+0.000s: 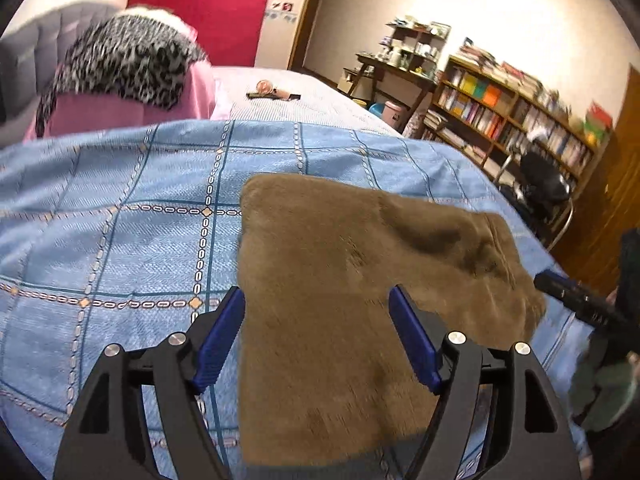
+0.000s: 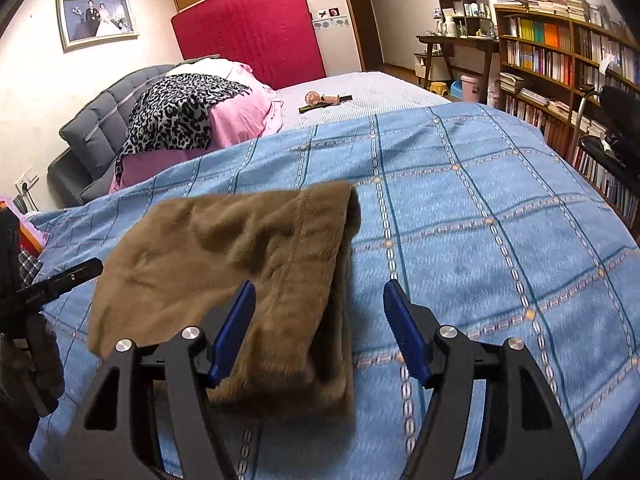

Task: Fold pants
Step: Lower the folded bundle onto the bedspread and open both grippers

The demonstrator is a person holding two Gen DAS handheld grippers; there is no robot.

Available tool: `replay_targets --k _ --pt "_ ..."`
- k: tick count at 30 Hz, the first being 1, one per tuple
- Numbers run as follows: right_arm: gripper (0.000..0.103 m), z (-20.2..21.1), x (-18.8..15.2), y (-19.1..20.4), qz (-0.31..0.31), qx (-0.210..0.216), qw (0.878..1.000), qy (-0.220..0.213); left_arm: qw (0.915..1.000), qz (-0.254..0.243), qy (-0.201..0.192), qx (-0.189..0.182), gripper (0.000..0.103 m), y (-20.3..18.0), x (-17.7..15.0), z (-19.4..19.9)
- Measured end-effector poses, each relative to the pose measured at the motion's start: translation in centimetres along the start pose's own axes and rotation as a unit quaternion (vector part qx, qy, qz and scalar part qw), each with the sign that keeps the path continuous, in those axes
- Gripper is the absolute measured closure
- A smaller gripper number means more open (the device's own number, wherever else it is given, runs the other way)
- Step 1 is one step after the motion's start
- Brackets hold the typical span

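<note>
Both spread tools [image 1: 316, 300] [image 2: 320, 294] just above folded pants [image 1: 360, 280] [image 2: 248, 280]

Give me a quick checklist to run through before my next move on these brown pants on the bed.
1. Left gripper free of cloth: ok, jaws open, nothing pinched.
2. Right gripper free of cloth: ok, jaws open over the pants' edge.
3. Brown fleece pants folded into a compact stack: ok.
4. Layers lined up: not ok, the right-hand edges gape in the right wrist view.
5. Pants fully on the blue checked bedspread: ok.
6. Fold finished: cannot tell.
</note>
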State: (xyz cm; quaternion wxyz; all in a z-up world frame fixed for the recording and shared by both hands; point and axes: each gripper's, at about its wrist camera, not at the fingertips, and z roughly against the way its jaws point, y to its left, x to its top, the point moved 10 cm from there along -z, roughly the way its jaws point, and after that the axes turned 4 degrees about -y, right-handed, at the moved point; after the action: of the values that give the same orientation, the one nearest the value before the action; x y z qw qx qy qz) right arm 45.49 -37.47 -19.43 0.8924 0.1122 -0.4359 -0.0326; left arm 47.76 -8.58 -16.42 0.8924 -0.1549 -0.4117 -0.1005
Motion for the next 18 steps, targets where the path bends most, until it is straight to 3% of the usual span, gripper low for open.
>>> replay_targets --k 7,14,18 --pt "0.035 -2.3 -4.1 -1.0 0.050 -0.085 0.994 0.042 0.9958 -0.067 0.034 0.051 0.027 -0.4 -4.0 -2.8" --pt "0.031 -3.3 -4.9 -2.0 0.048 -0.107 0.992 0.053 0.9944 -0.068 0.048 0.064 0.025 0.4 -5.1 -4.6" --pt "0.031 -1.4 -4.0 -1.3 0.023 -0.091 0.995 0.042 0.9951 -0.047 0.050 0.071 0.025 0.4 -4.8 -3.4"
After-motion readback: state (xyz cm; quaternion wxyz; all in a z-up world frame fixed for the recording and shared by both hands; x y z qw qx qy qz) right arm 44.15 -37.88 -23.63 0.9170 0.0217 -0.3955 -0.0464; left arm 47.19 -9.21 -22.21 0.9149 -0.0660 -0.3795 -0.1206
